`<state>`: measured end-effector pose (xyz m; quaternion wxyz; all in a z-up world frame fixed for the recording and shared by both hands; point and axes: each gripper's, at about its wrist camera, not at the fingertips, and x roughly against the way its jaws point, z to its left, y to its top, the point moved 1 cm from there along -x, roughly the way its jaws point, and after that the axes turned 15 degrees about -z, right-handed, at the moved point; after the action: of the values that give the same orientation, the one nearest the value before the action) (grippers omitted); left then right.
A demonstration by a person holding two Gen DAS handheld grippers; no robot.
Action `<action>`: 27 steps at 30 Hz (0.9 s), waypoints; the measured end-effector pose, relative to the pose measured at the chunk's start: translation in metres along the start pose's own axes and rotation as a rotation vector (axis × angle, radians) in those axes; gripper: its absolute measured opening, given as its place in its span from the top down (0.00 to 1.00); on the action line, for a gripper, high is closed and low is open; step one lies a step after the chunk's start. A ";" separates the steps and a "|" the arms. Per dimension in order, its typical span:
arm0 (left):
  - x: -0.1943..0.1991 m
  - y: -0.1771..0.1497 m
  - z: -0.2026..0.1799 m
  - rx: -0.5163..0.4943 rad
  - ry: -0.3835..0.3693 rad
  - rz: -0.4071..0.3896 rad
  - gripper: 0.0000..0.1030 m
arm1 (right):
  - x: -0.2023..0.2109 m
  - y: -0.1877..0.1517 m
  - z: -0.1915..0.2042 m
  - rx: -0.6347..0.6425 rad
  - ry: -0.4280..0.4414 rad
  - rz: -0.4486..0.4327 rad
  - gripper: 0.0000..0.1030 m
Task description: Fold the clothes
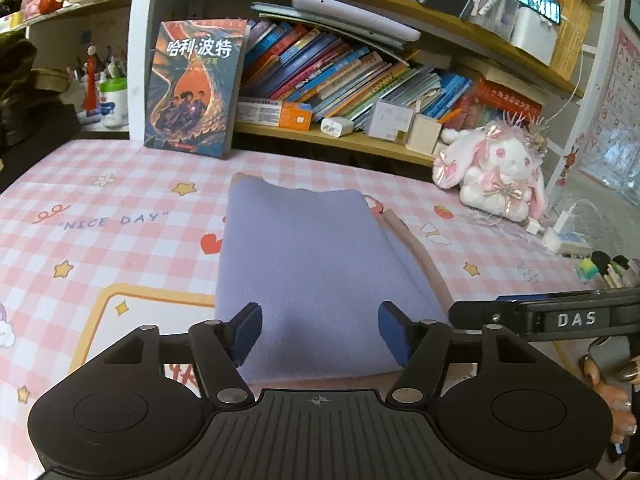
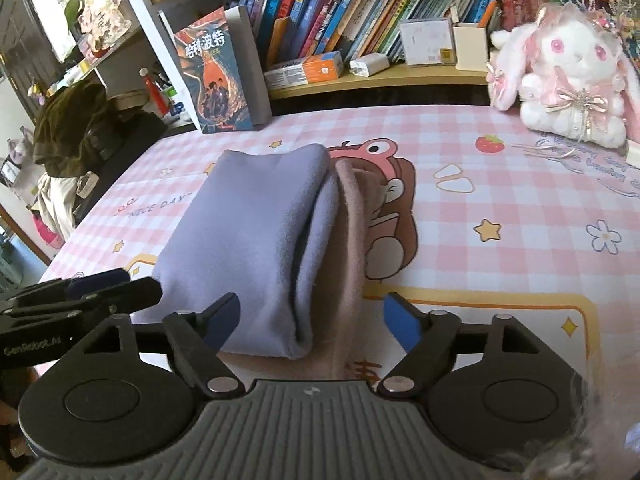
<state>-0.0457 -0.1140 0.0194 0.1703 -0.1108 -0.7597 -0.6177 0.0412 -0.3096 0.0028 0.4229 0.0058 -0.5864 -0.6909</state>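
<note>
Bookshelf-backed table [image 1: 100, 208]: folded lilac garment [image 1: 316, 264] runs near-to-far, its near edge between left tool [image 1: 318, 332] and right tool [image 2: 310, 322]; both released.

Readable words on the checked cloth, a book and both grippers

"NICE DAY" is printed on the pink checked cloth [image 1: 120, 184]; the upright book [image 1: 196, 88] reads "哈利·波特" (large white characters); right gripper [image 1: 576, 319] shows "DAS", left gripper [image 2: 32, 350] "GenRobot.AI".

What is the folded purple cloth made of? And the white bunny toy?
The folded purple cloth looks like soft matte fleece or brushed knit: fuzzy surface, thick rounded folds. The white bunny toy looks like fluffy plush, with shiny pink satin-like bows. Both are guesses from looks.
</note>
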 end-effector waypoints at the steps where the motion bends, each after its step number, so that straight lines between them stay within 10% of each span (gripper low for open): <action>1: 0.000 -0.001 -0.001 0.002 0.012 0.002 0.32 | 0.000 0.000 -0.003 -0.005 0.001 0.004 0.20; 16: -0.018 0.008 0.054 0.134 0.059 0.024 0.16 | -0.017 -0.011 -0.021 -0.186 -0.015 0.125 0.16; 27: -0.075 -0.006 0.105 0.367 -0.124 0.233 0.12 | -0.054 -0.012 -0.004 -0.331 -0.080 0.148 0.19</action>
<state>0.0081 -0.0097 -0.0345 0.2109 -0.2027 -0.8504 -0.4373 0.0709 -0.2816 -0.0351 0.4438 -0.1345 -0.4800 -0.7446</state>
